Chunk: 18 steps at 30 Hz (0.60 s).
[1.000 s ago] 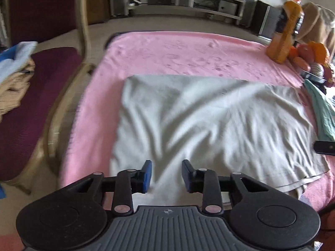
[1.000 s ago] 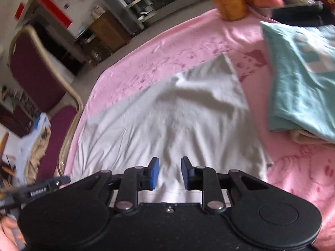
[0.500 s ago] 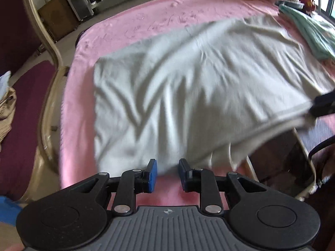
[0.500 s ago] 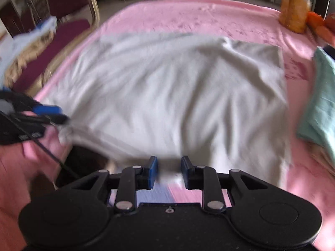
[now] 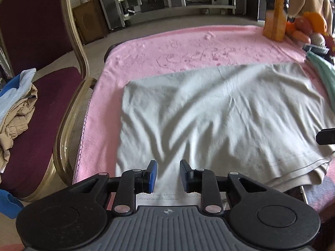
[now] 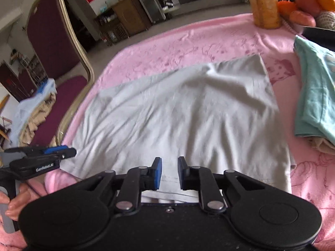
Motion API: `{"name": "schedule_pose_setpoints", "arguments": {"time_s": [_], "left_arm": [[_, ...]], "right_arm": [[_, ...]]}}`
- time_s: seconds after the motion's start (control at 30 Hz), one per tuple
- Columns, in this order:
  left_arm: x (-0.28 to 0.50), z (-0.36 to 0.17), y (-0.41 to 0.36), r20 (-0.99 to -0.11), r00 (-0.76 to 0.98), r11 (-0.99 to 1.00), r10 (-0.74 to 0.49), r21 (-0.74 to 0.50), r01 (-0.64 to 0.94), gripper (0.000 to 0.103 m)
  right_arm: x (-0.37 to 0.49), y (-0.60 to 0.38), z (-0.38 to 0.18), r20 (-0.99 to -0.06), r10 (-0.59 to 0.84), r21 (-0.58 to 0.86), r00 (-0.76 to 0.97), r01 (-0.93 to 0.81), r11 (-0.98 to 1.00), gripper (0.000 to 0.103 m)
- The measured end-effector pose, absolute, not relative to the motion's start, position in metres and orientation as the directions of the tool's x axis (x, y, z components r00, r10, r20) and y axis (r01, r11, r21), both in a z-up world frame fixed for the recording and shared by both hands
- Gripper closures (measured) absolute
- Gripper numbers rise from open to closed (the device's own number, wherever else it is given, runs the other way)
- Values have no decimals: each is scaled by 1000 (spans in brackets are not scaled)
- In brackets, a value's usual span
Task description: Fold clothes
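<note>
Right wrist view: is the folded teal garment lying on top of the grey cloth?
No. The folded teal garment lies beside the grey cloth, with pink blanket showing between them.

Both cameras sit right behind their own gripper at the near edge, tilted down and close over the same grey shirt [image 5: 219, 115] on the pink blanket [image 6: 188, 41], left one nearer the chair [image 5: 41, 83], right one nearer the folded teal shirt [image 6: 316, 87].

shirt [image 5: 219, 115] on blanket [image 5: 167, 50] | chair [image 5: 48, 96] left | folded garment [image 6: 316, 96] right
</note>
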State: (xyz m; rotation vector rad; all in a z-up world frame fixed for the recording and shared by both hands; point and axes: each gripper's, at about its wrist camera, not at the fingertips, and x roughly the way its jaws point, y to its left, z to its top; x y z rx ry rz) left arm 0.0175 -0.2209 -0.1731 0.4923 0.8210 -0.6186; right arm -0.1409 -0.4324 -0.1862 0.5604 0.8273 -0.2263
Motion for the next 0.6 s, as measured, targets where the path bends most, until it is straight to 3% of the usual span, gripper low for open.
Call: {"name": "schedule_pose_setpoints", "arguments": {"time_s": [0.53,0.6], "left_arm": [[18,-185,-220,-817,501,714,-285,168,680,76],[20,-192,-221,-840,486,708,-239,192,680,70]], "right_arm": [[-131,-425,-200,-787,48,368,616,405,837,85],[-129,-425,-204,-805,56,356,590,407,841,84]]}}
